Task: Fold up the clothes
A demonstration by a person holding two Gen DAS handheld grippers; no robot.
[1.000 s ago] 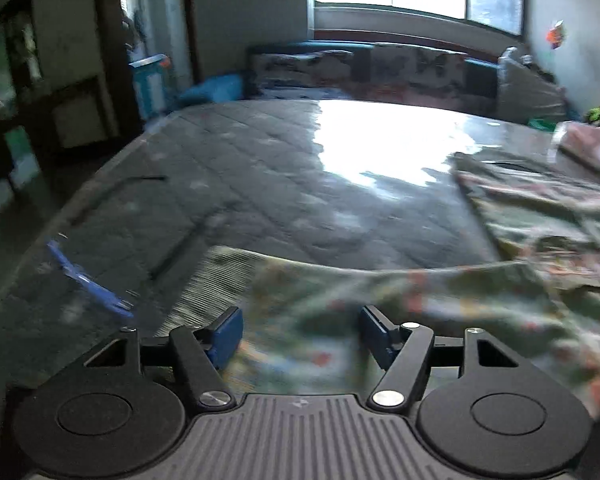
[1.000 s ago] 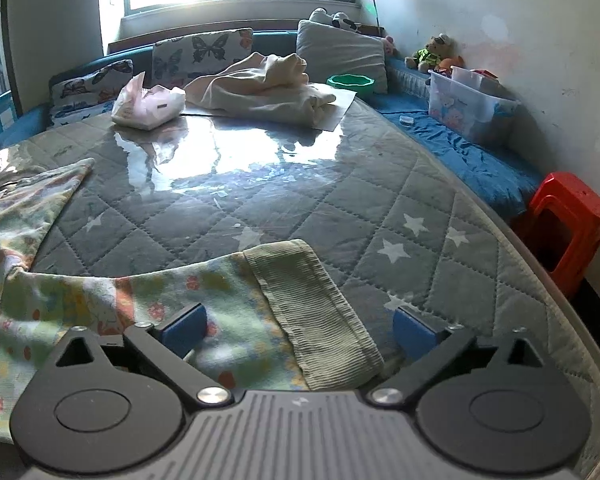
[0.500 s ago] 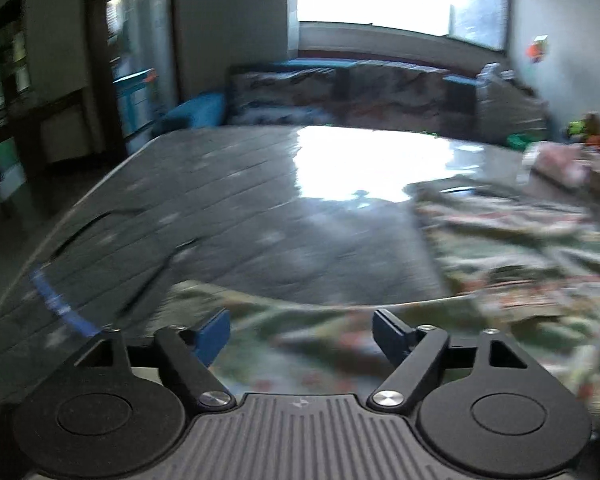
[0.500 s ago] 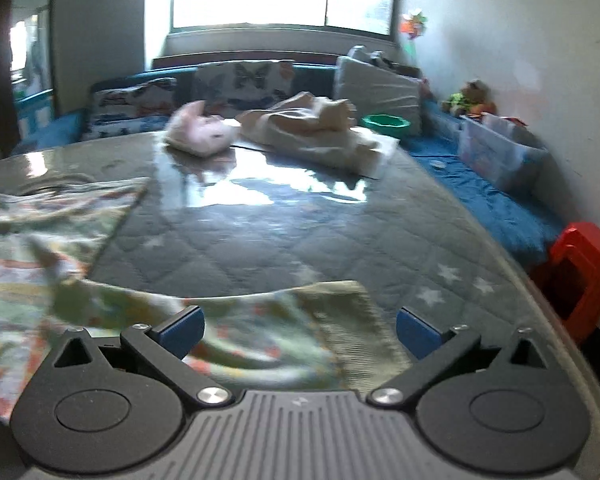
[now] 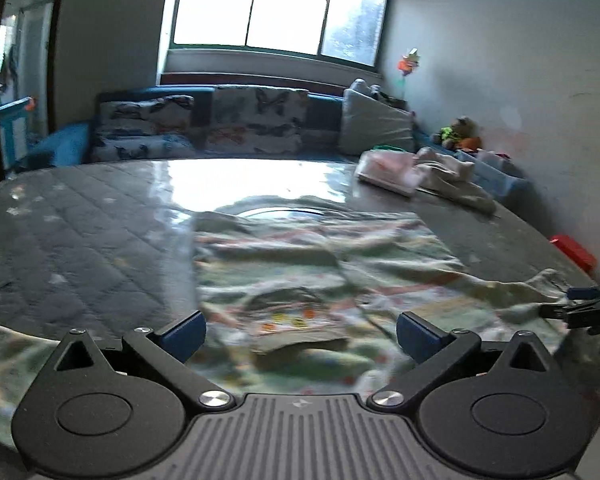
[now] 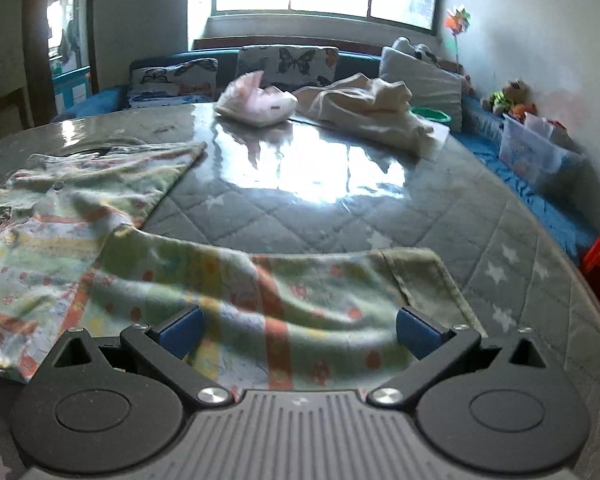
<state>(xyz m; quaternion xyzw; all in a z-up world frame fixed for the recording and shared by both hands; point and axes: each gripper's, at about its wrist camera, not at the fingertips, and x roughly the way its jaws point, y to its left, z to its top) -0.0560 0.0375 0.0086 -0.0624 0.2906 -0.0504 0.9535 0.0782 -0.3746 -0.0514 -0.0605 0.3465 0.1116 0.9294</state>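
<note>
The left gripper (image 5: pixel 298 330) is opening wide with nothing pinched; the patterned garment (image 5: pixel 320 276) lies loose below its 2 pads. The right gripper (image 6: pixel 298 330) also gapes, empty, over the sleeve (image 6: pixel 340 280). The garment is spread across the quilted table (image 6: pixel 380 208), apparently laid flat for folding.
</note>
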